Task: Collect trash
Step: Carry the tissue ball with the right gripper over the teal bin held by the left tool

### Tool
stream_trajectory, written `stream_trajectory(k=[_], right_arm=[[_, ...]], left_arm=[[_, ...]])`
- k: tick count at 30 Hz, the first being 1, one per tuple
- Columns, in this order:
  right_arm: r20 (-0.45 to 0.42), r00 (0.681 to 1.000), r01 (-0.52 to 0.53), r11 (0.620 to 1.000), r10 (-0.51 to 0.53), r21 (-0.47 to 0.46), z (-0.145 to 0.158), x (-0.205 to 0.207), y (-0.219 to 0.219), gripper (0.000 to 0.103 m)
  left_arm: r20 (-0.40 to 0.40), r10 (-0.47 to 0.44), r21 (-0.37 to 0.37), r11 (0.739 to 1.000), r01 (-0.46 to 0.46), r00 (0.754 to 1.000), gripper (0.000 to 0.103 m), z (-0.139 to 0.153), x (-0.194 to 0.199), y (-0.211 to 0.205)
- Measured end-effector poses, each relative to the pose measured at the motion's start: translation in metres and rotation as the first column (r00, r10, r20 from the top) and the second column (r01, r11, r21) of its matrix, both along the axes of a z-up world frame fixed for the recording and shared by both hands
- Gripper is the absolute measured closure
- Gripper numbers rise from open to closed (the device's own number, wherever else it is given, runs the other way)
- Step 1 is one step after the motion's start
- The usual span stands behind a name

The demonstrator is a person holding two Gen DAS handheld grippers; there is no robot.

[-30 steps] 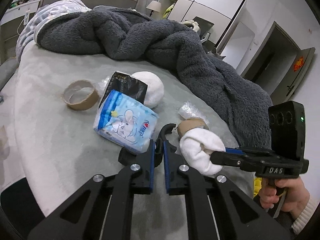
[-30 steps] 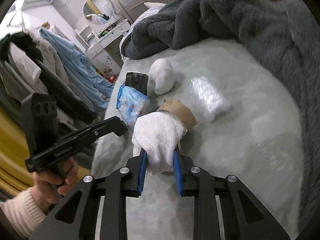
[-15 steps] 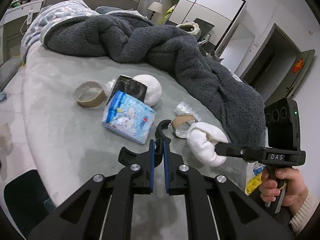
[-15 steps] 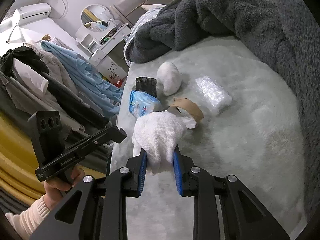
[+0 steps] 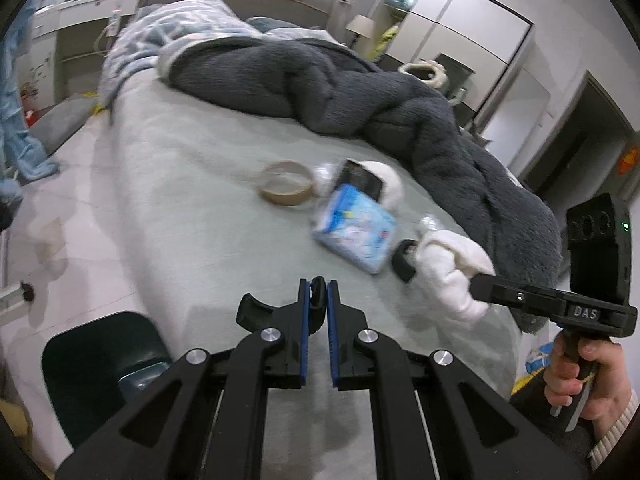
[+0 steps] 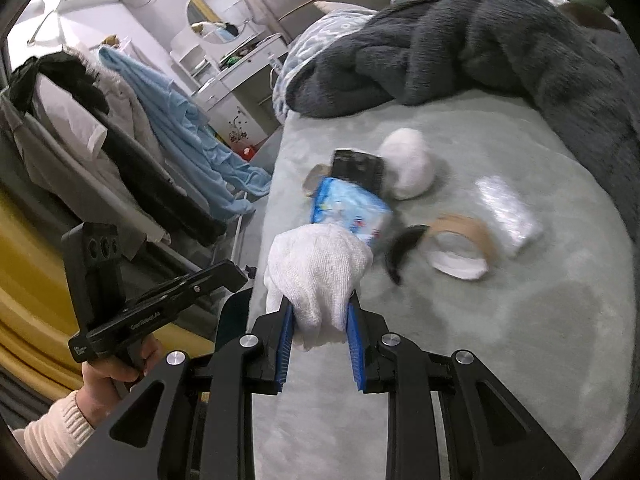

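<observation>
White knitted cloth [image 6: 318, 272], bunched like a glove or rag, sits clamped between the blue pads of your right gripper [image 6: 320, 320], lifted clear of the bed [image 6: 540, 340]; the jaws are closed onto it at a middling width. From the left wrist view the same bundle [image 5: 452, 276] hangs off the right tool's tip above the mattress edge.

Your left gripper [image 5: 318, 300] has its jaws drawn nearly together on a thin black curved piece [image 5: 319, 285], a narrow grip. What that piece is cannot be told from here.

So two items are in hand and, as far as I can judge, none is shown delivered yet. A dark bin-like container [image 5: 100, 364] shows at the lower left of the left view, beside the bed, and is probably where these go, though its inside is not visible.

Plenty is left on the sheet: a cardboard tape ring [image 5: 285, 188], a blue-and-white tissue pack [image 5: 354, 232] with a black pouch [image 5: 362, 178] against it, a white round bundle [image 6: 408, 168] just behind those, a second tape core [image 6: 460, 240] with a black curved strip [image 6: 402, 248] beside it, and a crinkled clear plastic wrap [image 6: 506, 212] nearer the grey blanket [image 6: 460, 40].

My read is that you are early in the job: carry both loads to the container, then return for the cluster.
</observation>
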State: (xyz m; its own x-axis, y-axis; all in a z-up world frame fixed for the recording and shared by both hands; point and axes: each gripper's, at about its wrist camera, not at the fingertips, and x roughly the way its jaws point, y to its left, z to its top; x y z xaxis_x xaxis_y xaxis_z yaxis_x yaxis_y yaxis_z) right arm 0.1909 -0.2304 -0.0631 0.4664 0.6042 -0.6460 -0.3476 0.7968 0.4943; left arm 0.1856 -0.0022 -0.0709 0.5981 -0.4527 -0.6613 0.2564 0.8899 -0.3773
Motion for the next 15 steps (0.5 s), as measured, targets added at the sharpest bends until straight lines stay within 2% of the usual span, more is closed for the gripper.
stream_trajectory(k=[4,7,15], right_arm=[[0.014,0.999,-0.028,0.999,0.028,-0.033,0.005,0.004,0.026,0.078],[0.041,0.997,-0.056,0.993,0.061,-0.1,0.01,0.003,0.054,0.078],[0.094,0.974,-0.177,0.952,0.206,-0.251,0.02,-0.003,0.138,0.078]], left_arm=[[-0.016,0.054,0.008,0.999,-0.054,0.998,0.094,-0.003,-0.003,0.028],[-0.034,0.089,0.015,0.996,-0.088,0.995,0.094,-0.009,-0.003,0.05],[-0.123,0.169,0.053,0.985,-0.164,0.978,0.094,-0.033,-0.007,0.104]])
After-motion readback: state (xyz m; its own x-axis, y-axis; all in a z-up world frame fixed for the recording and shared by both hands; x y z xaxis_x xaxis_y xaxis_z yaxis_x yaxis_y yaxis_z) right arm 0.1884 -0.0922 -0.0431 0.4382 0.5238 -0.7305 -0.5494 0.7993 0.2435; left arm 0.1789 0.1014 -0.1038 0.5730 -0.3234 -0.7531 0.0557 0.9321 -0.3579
